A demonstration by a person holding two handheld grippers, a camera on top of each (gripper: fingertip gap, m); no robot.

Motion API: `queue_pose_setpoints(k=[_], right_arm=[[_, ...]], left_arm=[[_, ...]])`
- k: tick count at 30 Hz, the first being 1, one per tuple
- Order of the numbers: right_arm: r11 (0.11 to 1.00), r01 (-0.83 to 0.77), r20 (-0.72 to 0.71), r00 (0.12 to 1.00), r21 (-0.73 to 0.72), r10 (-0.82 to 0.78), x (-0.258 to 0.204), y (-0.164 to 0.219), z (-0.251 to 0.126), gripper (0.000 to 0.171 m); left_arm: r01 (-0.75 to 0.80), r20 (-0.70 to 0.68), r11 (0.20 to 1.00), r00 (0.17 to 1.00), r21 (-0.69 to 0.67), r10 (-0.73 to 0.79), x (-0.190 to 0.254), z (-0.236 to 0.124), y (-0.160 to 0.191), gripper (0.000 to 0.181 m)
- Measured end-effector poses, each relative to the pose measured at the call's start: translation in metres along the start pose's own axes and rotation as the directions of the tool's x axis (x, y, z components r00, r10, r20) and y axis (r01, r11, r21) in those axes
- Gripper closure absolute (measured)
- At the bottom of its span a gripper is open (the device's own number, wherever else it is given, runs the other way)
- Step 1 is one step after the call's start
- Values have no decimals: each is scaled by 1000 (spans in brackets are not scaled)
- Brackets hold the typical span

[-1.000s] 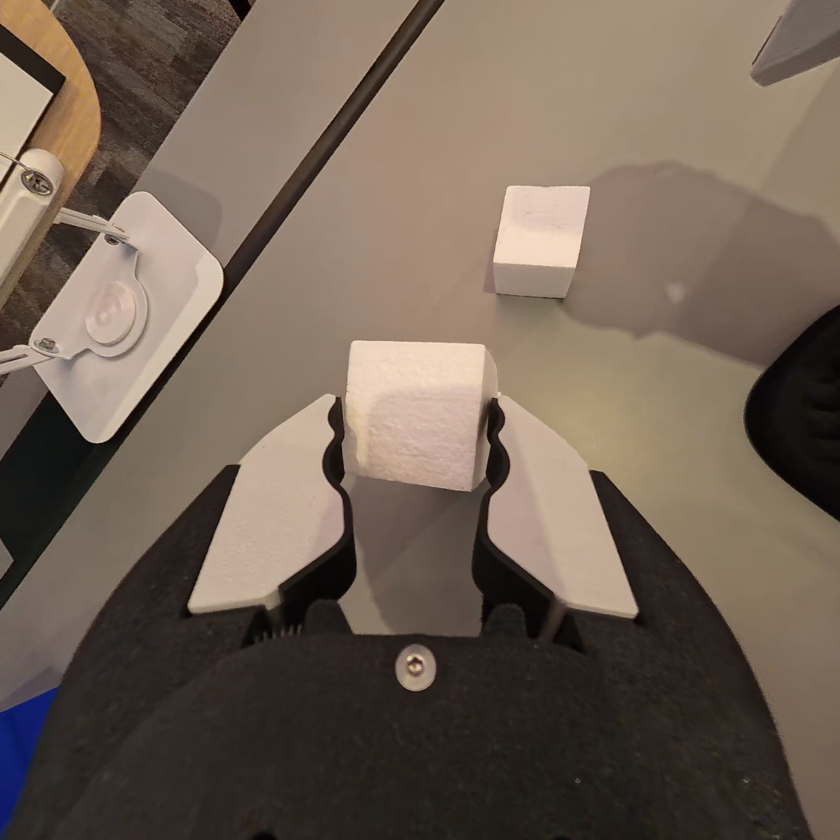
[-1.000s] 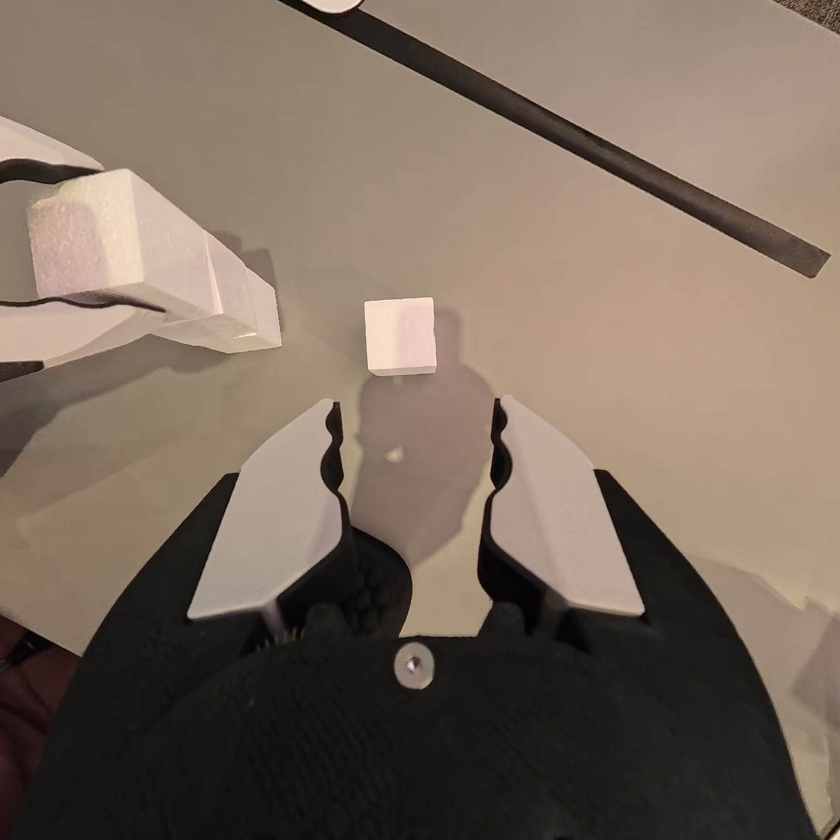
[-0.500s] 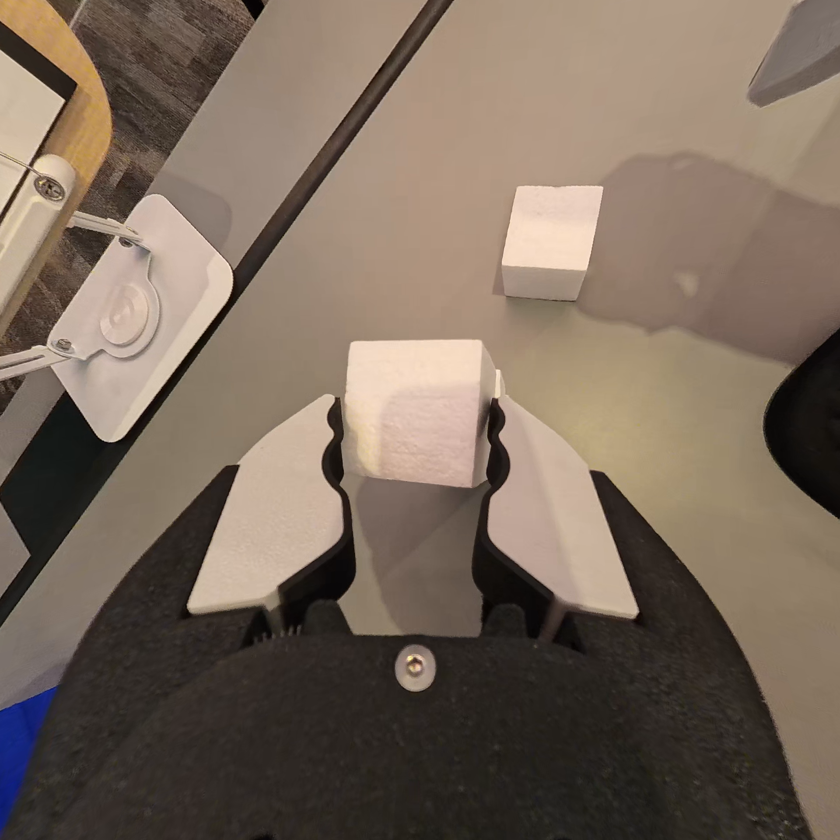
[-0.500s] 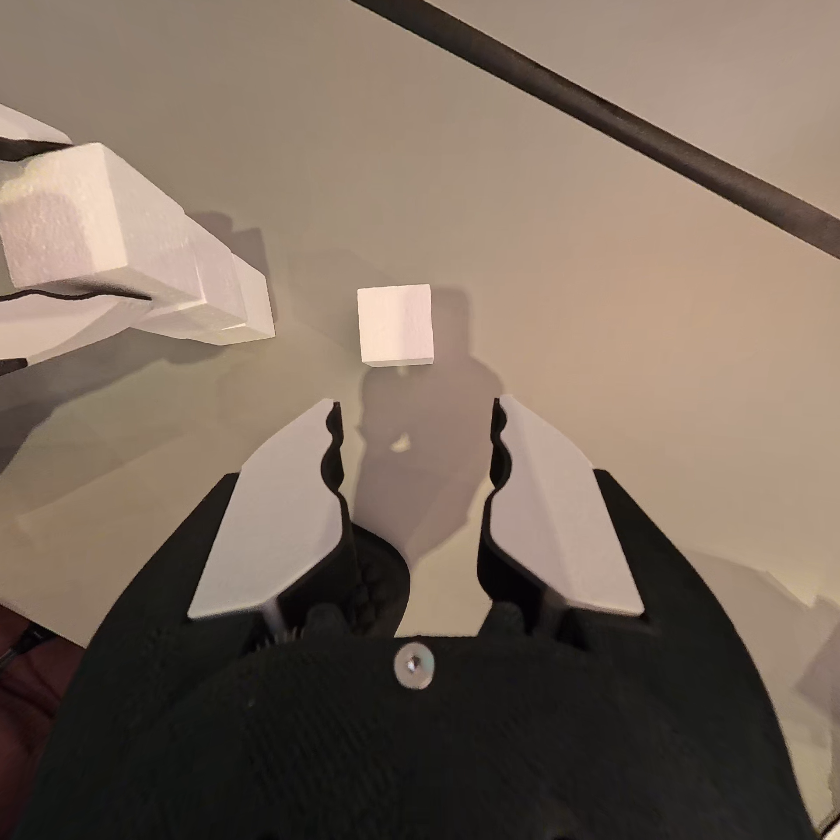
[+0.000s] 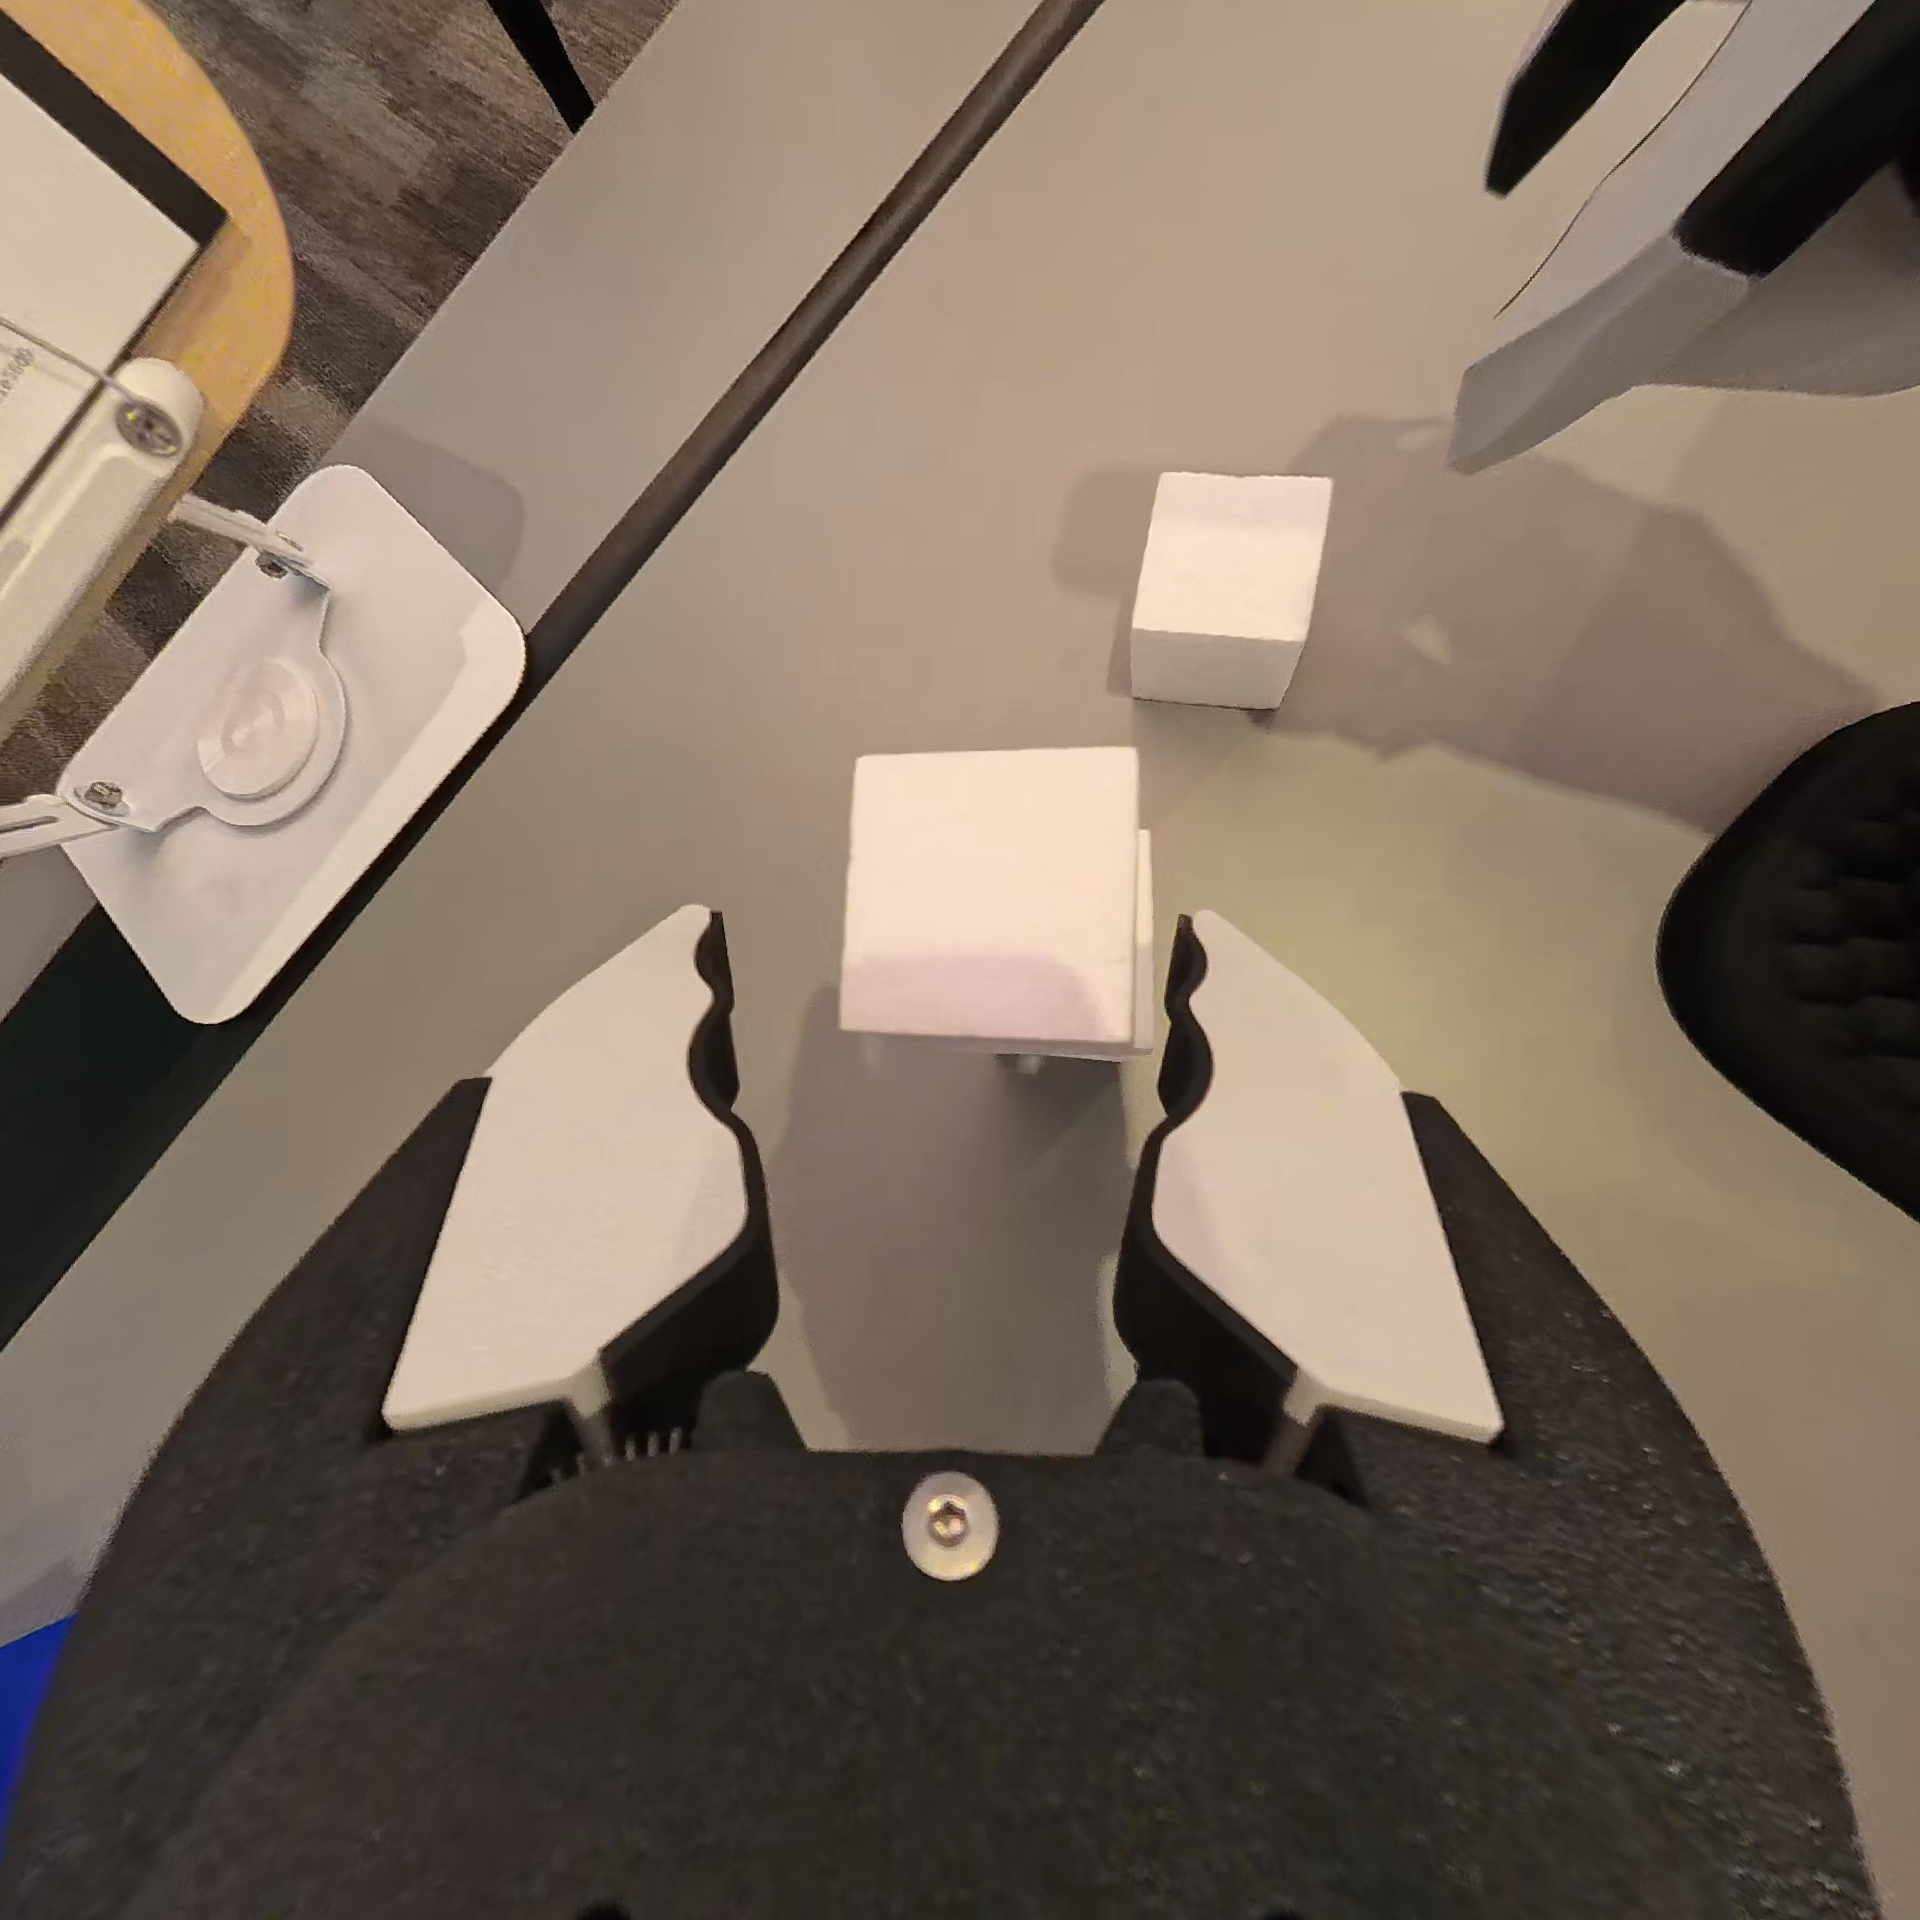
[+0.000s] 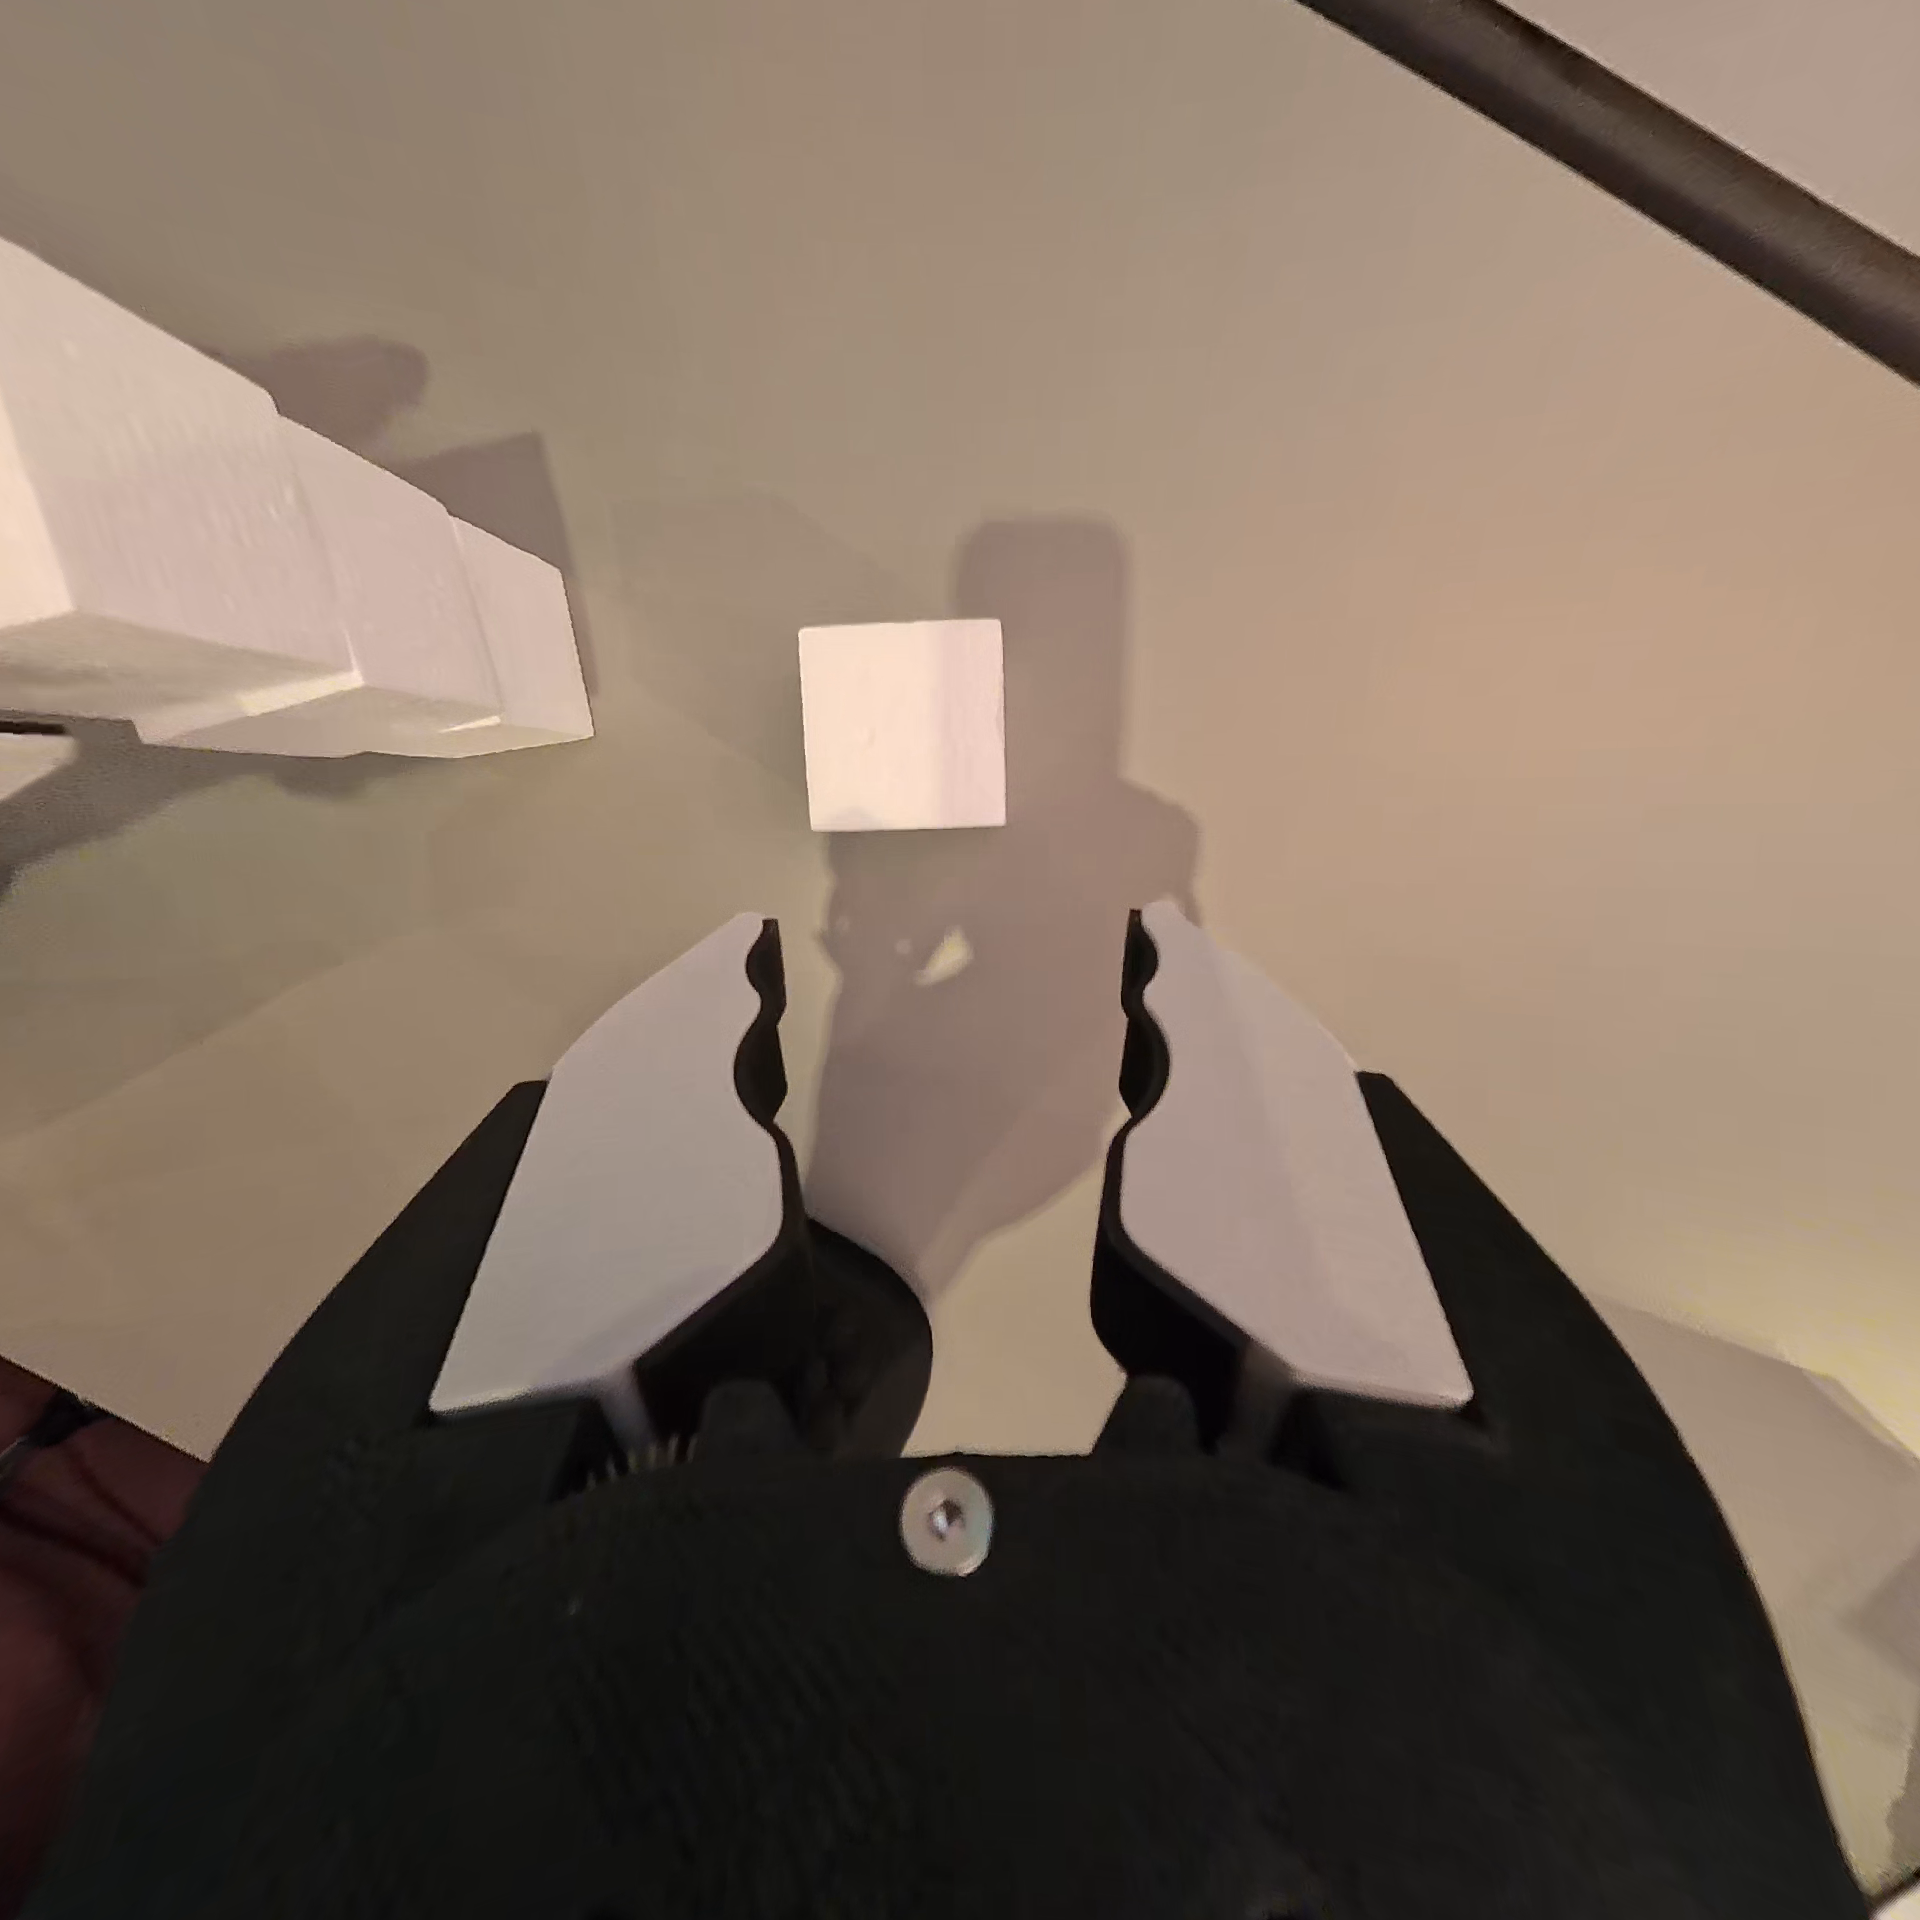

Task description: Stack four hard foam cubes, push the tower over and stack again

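A stack of three white foam cubes point(image 6: 260, 582) stands on the grey table point(image 6: 1351, 623) at the left of the right wrist view. In the left wrist view I see its top cube point(image 5: 987, 894) from above. My left gripper point(image 5: 948, 925) is open, its fingers on either side of the top cube and apart from it. A single white cube point(image 5: 1226, 587) lies on the table beyond the stack. It also shows in the right wrist view point(image 6: 902, 724), just ahead of my right gripper point(image 6: 951, 920), which is open and empty. The right gripper's fingers point(image 5: 1621, 312) hang over the table at top right.
A dark seam point(image 5: 779, 312) runs diagonally between two table tops and also shows in the right wrist view point(image 6: 1662, 177). A white mounting plate point(image 5: 291, 727) sits on the far side of it. A black rounded object point(image 5: 1808, 935) is at the right edge. The single white cube point(image 5: 1226, 587) is about 8 cm from my right fingertips and 15 cm from my left. It is also in sight in the right wrist view point(image 6: 861, 729).
My left gripper has opened and let go of the cube, which now rests on the stack. My right gripper has moved nearer to the single cube.
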State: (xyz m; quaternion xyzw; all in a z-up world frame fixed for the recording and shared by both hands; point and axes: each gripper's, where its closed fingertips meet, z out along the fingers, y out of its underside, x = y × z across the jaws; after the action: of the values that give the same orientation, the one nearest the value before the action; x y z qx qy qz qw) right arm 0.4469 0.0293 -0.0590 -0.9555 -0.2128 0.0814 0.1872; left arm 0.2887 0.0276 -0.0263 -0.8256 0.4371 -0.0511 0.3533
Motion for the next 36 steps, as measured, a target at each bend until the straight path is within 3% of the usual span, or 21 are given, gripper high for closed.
queue_pose_setpoints(k=[5, 14, 18, 20, 22, 27, 32, 36], right_arm=[[999, 0, 1, 1000, -45, 0, 2, 2, 14, 108], [993, 57, 5, 998, -107, -57, -8, -6, 46, 108], [990, 76, 3, 997, -120, -76, -10, -10, 57, 109], [990, 73, -5, 997, -122, -74, -8, -10, 58, 109], [991, 66, -9, 998, -118, -67, -5, -9, 57, 109], [995, 46, -10, 999, -93, -48, 2, -8, 51, 109], [994, 37, -12, 999, -99, -38, 6, -4, 50, 109], [992, 43, -11, 999, -120, -45, 7, 0, 53, 110]], left_arm=[[79, -46, 996, 996, 50, -77, -22, -17, 4, 102], [256, -29, 931, 966, 259, -258, -94, -86, 15, 109], [289, -307, 891, 934, 351, -182, -68, -102, 3, 118], [255, -446, 898, 892, 359, -75, -45, -99, -1, 112], [156, -495, 903, 866, 400, 70, -29, -88, -3, 112], [-126, -395, 886, 861, 446, 321, -10, -35, 9, 94], [-198, -348, 901, 874, 386, 341, -4, -8, 12, 97], [-219, -373, 904, 856, 367, 359, 7, 0, 14, 118]])
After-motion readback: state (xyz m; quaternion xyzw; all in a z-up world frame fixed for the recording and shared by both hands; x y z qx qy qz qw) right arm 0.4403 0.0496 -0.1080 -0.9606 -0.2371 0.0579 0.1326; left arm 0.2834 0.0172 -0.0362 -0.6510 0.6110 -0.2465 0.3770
